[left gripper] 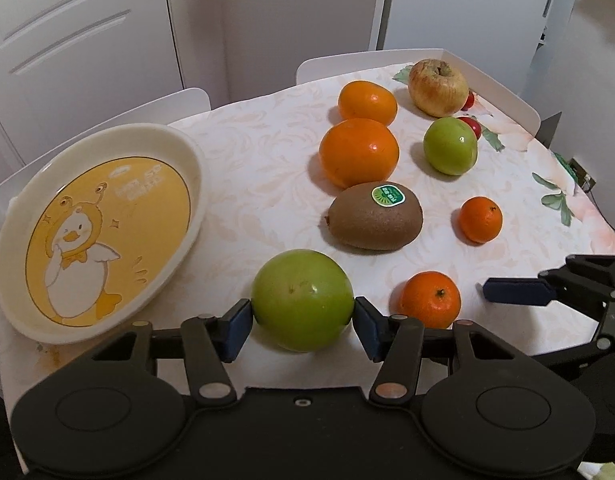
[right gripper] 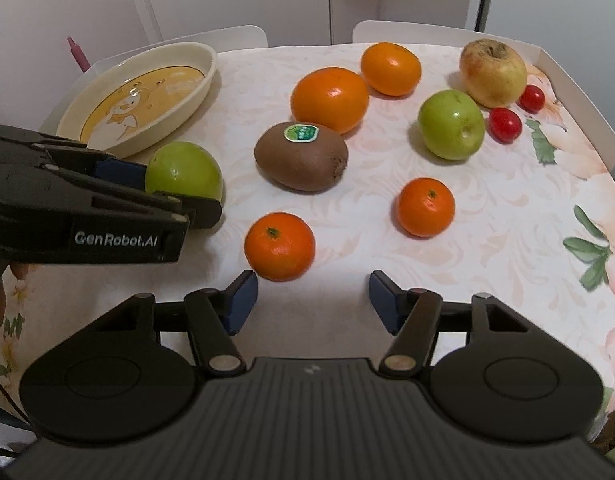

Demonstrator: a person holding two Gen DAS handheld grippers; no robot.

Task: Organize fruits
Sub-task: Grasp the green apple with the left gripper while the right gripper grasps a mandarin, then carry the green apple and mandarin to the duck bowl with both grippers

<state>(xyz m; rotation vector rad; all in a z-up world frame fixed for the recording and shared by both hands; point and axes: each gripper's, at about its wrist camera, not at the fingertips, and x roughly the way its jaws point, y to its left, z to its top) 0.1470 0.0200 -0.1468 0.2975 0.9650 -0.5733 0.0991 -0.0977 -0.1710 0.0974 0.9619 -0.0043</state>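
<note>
A green apple sits on the table between the blue pads of my left gripper, which touch it on both sides; the right wrist view shows the same grip beside the cream duck plate. My right gripper stands open over bare cloth, with a small tangerine just ahead of its left pad, not between the pads. Beyond lie a kiwi, a second tangerine, two oranges, another green apple, a yellow apple and two cherry tomatoes.
The plate lies at the table's left edge, just left of my left gripper. One right gripper finger reaches in low at the right of the left wrist view. White chair backs and doors stand behind the table.
</note>
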